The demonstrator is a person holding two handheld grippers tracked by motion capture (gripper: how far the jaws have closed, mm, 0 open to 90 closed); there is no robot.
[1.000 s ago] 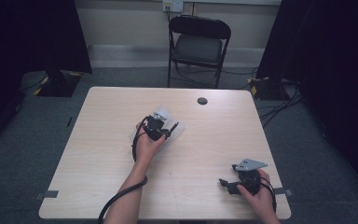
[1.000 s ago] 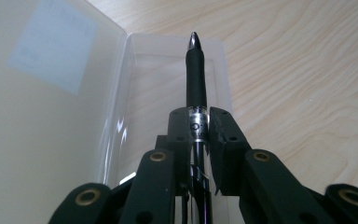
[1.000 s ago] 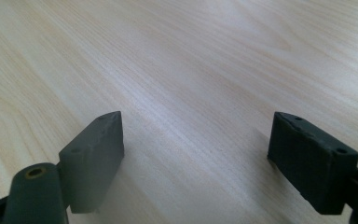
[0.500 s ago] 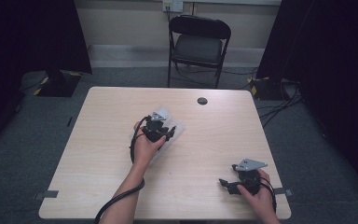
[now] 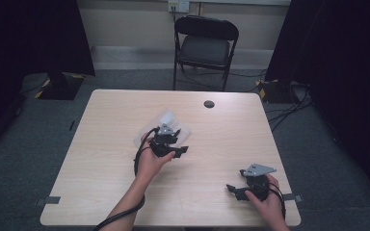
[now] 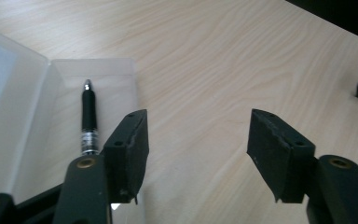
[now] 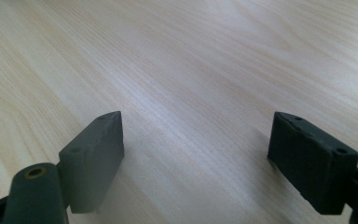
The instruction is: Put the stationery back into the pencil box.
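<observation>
Left gripper (image 5: 179, 150) held over the middle of the desk (image 5: 101, 192), jaws spread wide, nothing between them. In the left gripper view (image 6: 193, 156), bare wood grain seen between the two black jaws. Clear plastic case (image 6: 32, 112) lying open on the desk just to the left of the left jaw, its near edge passing under that jaw. Black pen (image 6: 88, 119) resting inside the case, silver tip pointing away from the gripper, barrel end close beside the left jaw but apart from it. In the high view, case (image 5: 166, 120) partly covered by the gripper, just beyond it.

Right gripper (image 5: 232, 188) held low near the near right corner of the desk, well apart from the left gripper and the case, grey three-cornered plate on top. In the right gripper view (image 7: 193, 161), jaws wide apart, empty, only desk surface ahead.

Small dark round object (image 5: 209, 104) on the desk well beyond both grippers. Folding chair (image 5: 204, 45) behind the far edge.
</observation>
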